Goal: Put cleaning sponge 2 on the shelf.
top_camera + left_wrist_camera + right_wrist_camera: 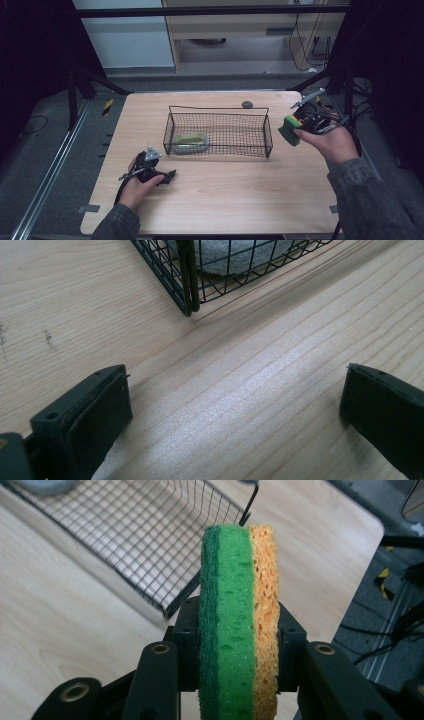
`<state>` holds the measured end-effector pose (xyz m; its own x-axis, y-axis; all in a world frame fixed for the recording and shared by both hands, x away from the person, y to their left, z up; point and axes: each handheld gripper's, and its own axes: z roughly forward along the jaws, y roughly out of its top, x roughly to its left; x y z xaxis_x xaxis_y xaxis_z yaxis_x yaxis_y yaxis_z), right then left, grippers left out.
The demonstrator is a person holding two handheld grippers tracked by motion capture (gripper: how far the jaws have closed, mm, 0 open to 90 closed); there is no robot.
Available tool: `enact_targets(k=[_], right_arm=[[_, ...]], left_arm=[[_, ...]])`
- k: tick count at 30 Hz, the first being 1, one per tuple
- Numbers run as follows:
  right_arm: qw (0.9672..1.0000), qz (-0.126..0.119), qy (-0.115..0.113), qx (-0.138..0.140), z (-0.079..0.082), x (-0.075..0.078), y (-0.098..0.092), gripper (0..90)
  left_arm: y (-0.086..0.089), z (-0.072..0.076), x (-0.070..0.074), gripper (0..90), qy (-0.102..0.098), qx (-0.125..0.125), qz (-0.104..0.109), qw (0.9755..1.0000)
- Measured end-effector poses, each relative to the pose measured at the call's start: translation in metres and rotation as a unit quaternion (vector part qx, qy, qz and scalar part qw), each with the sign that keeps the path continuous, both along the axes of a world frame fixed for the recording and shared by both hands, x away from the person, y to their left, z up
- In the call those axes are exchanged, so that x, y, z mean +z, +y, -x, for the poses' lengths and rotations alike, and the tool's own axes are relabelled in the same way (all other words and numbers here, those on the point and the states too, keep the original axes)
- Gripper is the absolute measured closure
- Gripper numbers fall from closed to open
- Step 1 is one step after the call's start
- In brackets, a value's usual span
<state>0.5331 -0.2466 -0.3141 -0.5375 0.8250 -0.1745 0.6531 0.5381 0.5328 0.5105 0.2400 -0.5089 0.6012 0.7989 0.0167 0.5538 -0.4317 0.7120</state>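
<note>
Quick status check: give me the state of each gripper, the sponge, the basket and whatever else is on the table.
Right gripper: shut on the sponge, held above the table's right edge.
Sponge: green and yellow, clamped edge-up, off the table.
Left gripper: open, nothing between its jaws, low over the table.
Wire basket: upright on the table, holding a grey-rimmed dish.
Small dark object: behind the basket, untouched.

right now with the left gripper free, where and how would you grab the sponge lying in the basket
Probably from straight above, jaws across the short sides of the sponge. It lies flat in the left end of the wire basket, whose mesh walls block any sideways approach. The left gripper stands open over the table, near that corner.
</note>
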Motion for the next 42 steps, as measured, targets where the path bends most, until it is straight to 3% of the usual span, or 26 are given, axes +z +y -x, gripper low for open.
enact_targets(k=[7,15,27,34,42], right_arm=[[0.9994,0.000,-0.033,0.004,-0.019,0.017,0.008,64.7],[0.9986,0.006,-0.051,0.011,-0.031,0.025,0.019,64.7],[0.9976,0.015,-0.062,0.025,-0.039,0.025,0.036,64.7],[0.9962,0.002,-0.080,0.034,-0.046,0.023,0.050,64.7],[0.9956,-0.001,-0.080,0.047,-0.051,0.019,0.066,64.7]], left_arm=[[0.000,0.000,0.000,0.0,-0.001,-0.001,-0.001,1.0000],[0.000,0.000,0.000,0.0,-0.001,-0.002,-0.001,1.0000],[0.000,0.000,0.000,0.0,-0.001,-0.001,-0.001,1.0000],[0.000,-0.001,0.000,0.0,-0.001,-0.002,-0.001,1.0000],[0.000,-0.001,0.000,0.0,-0.001,-0.001,-0.001,1.0000]])
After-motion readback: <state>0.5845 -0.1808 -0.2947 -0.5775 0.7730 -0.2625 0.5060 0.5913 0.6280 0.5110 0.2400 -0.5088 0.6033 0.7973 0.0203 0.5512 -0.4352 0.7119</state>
